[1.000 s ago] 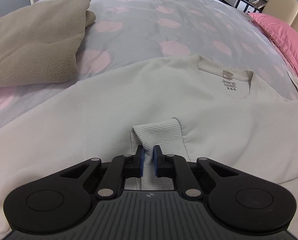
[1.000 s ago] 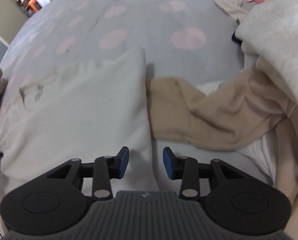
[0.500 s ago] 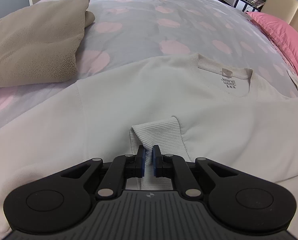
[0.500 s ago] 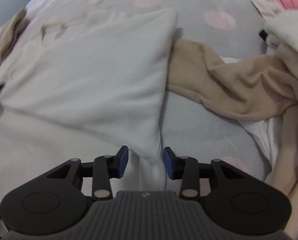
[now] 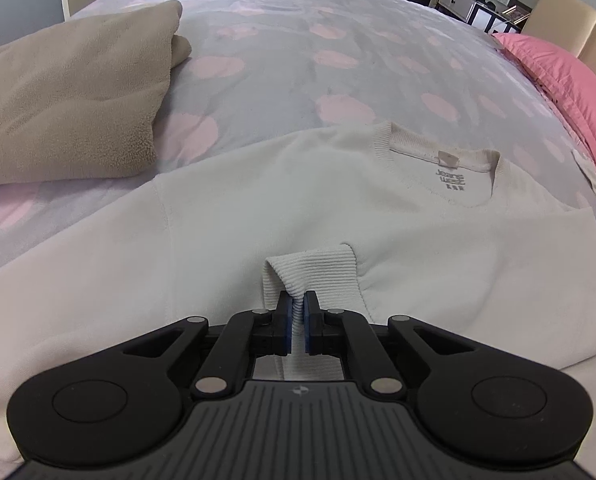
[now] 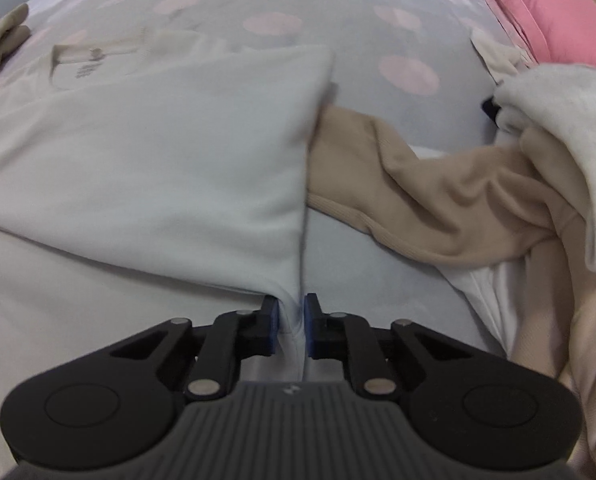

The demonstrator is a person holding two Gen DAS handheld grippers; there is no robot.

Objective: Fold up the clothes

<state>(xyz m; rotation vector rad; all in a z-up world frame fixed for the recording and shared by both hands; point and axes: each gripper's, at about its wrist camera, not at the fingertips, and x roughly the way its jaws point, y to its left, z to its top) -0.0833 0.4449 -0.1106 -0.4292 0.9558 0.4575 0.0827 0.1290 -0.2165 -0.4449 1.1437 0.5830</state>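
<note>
The left hand-held gripper (image 5: 297, 322) was pressed together on the ribbed cuff (image 5: 312, 274) of a white sweatshirt (image 5: 226, 220), the knit bunched into a thin fold between its blue pads. That cuff ended a sleeve folded in across the chest of the garment, which lay flat and face up on the bed (image 5: 338, 20), its round neckline (image 5: 438, 160) and printed neck label pointing away from the gripper. The cloth was plain, soft and off-white, with a shoulder seam running down its left part. The right hand-held gripper (image 6: 291, 328) was closing its jaws around the sweatshirt's folded side edge (image 6: 298, 200), a narrow ridge of white cloth standing between the pads; whether the pads already pressed on it could not be told. From there the folded panel spread up and to the left, ending in a sharp corner on the bedspread. Just right of that edge lay a crumpled tan garment (image 6: 418, 184), touching or slipping under the fold, and beyond it a heap of pale clothes (image 6: 558, 120) crowded the right side. A folded beige fleece (image 5: 70, 100) sat near the sweatshirt's left shoulder. Past the neckline the grey bedspread with pink dots stretched open and bare, bounded on the right by a pink pillow (image 5: 570, 80).
</note>
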